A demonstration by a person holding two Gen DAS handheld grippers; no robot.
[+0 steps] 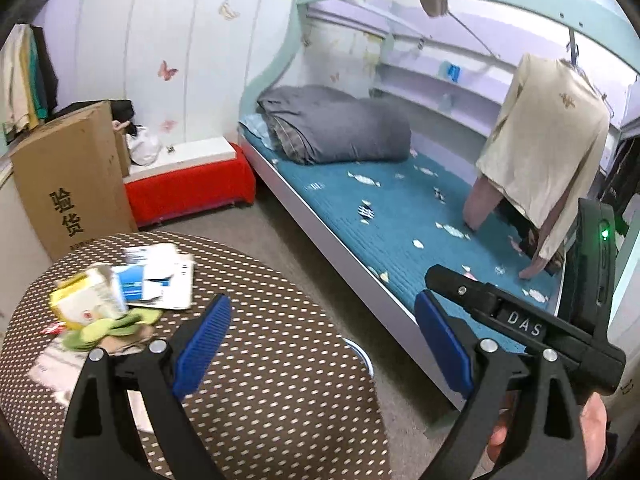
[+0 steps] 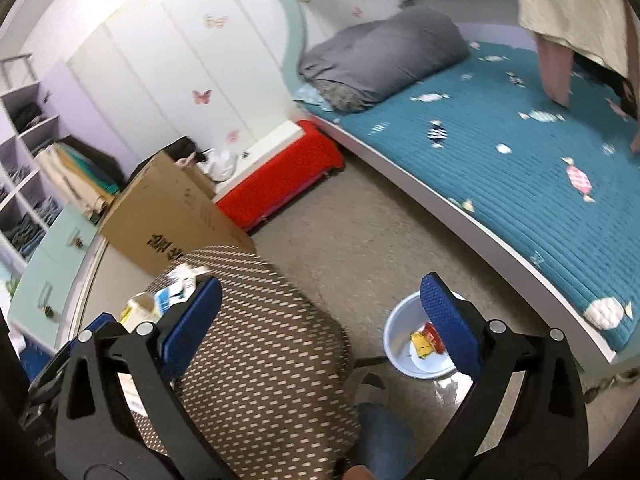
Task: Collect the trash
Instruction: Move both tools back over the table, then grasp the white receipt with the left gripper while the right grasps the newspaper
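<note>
While both grippers, left (image 1: pixel 322 344) and right (image 2: pixel 330 326), hang with jaws apart and empty, trash (image 1: pixel 120 292) litters the table (image 1: pixel 280 380); "DAS" marks one gripper, "验货" the box (image 1: pixel 72 184).

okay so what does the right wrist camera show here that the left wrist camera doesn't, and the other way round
Only the right wrist view shows inside the white bin on the floor, with yellow and red wrappers in it, plus the open right gripper.

Only the left wrist view shows the full trash pile on the dotted table: a yellow-white carton, blue-white papers, green pieces. It also shows the open left gripper and the cream shirt hanging whole.

Both show the teal bed, grey duvet, red bench and cardboard box.
</note>
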